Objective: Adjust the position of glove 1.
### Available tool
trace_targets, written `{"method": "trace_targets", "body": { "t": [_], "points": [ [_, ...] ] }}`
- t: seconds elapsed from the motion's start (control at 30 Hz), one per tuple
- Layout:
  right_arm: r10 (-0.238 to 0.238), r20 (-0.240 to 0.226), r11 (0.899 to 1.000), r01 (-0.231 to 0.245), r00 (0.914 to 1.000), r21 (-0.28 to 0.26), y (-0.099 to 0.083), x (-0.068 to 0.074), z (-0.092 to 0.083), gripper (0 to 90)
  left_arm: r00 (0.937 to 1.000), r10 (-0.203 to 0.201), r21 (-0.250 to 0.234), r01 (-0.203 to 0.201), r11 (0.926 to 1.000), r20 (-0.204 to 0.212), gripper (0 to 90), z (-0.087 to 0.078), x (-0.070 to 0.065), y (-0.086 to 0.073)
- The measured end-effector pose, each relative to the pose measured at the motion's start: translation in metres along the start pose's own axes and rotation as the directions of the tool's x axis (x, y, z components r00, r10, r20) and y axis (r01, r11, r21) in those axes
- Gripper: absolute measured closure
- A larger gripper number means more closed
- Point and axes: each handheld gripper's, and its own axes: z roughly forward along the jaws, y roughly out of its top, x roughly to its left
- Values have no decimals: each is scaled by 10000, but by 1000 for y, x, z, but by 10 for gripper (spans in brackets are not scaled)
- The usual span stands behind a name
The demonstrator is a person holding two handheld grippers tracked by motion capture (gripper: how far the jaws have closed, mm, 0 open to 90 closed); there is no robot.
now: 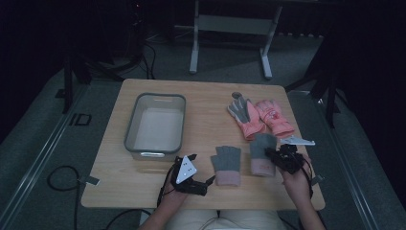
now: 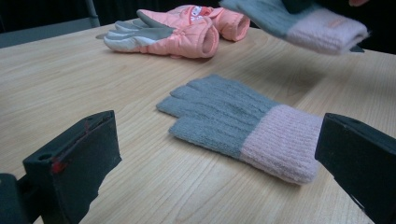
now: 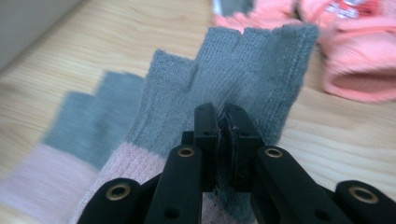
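- At about 4 o'clock on the wooden surface (image 1: 201,103), the right tongs (image 1: 271,154) are seen clenched on a grey knit glove with a pink cuff, the held glove (image 1: 262,154); in the right gripper view the jaws are pressed together with its fabric (image 3: 243,70) pinched between them.
- In the left gripper view the held glove (image 2: 303,23) is shown lifted clear of the surface, at 1 o'clock.
- Its twin, the second grey glove (image 1: 226,164), is left lying flat at 6 o'clock, fingers pointing away from the person.
- The left tongs (image 1: 195,172) are held released just left of that twin; the jaws stand wide apart, with the second grey glove (image 2: 243,123) between them and untouched.
- A pair of pink gloves (image 1: 261,117) is seen at 2 o'clock, beyond the held glove.
- A grey bin (image 1: 155,98) is set at 10 o'clock.
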Motion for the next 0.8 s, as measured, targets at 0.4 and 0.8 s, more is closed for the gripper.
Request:
{"method": "trace_targets", "body": {
  "t": [0.4, 0.8],
  "points": [
    [-261, -1037, 9996, 270, 9943, 69, 16, 56, 19, 846, 10000, 29, 24, -29, 10000, 35, 0, 0, 1, 0],
    [-279, -1573, 9947, 430, 9872, 935, -2, 86, 50, 845, 9999, 25, 21, -25, 10000, 104, 0, 0, 1, 0]
  ]
}}
